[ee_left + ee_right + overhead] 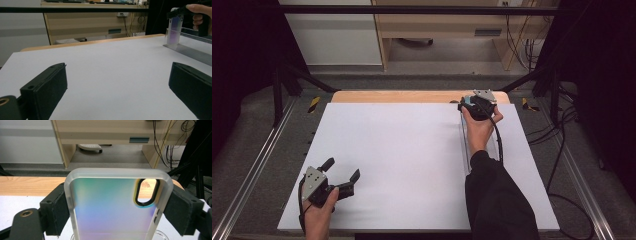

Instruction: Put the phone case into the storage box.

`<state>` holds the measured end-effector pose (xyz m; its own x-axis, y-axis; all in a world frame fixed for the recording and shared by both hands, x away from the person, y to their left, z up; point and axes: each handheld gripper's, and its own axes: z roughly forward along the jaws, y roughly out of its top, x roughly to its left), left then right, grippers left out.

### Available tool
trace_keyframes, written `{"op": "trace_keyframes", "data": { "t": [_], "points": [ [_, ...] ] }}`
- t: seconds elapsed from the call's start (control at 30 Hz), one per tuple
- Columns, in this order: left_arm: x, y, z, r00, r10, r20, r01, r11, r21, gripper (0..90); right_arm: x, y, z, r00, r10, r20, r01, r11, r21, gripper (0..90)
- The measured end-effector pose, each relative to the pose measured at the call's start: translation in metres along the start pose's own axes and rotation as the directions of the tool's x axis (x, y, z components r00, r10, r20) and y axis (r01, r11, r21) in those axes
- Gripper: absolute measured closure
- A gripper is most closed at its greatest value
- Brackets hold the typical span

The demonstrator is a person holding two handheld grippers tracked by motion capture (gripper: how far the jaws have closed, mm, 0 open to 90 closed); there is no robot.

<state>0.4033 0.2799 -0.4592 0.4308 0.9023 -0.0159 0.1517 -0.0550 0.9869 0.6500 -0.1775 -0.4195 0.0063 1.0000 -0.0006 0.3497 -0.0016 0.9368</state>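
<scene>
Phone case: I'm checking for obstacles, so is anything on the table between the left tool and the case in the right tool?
Nothing visible: bare white table lies between the open left tool and the phone case.

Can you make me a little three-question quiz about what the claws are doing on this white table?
1. True or false: the left claw is squeezing something.
2. What is the right claw holding? A) a phone case B) a spoon C) a cup
3. Fill in: the right claw holds its thing near the table's ____ edge, beside a clear stand.

Key
1. False. Its jaws stand wide apart over bare table.
2. A. The phone case is frosted with a rainbow sheen and an oval camera hole, and the pads press on its two sides.
3. Far.
</scene>
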Motion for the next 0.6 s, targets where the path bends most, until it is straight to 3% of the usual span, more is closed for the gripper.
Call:
{"op": "trace_keyframes", "data": {
  "t": [0.6],
  "points": [
    [-0.0011,0.0,0.0005,1.0,0.007,0.002,-0.007,1.0,0.006,1.5,-0.0008,0.0009,-0.0003,1.0,0.001,-0.007,-0.001,1.0,0.009,17.0]
  ]
}}
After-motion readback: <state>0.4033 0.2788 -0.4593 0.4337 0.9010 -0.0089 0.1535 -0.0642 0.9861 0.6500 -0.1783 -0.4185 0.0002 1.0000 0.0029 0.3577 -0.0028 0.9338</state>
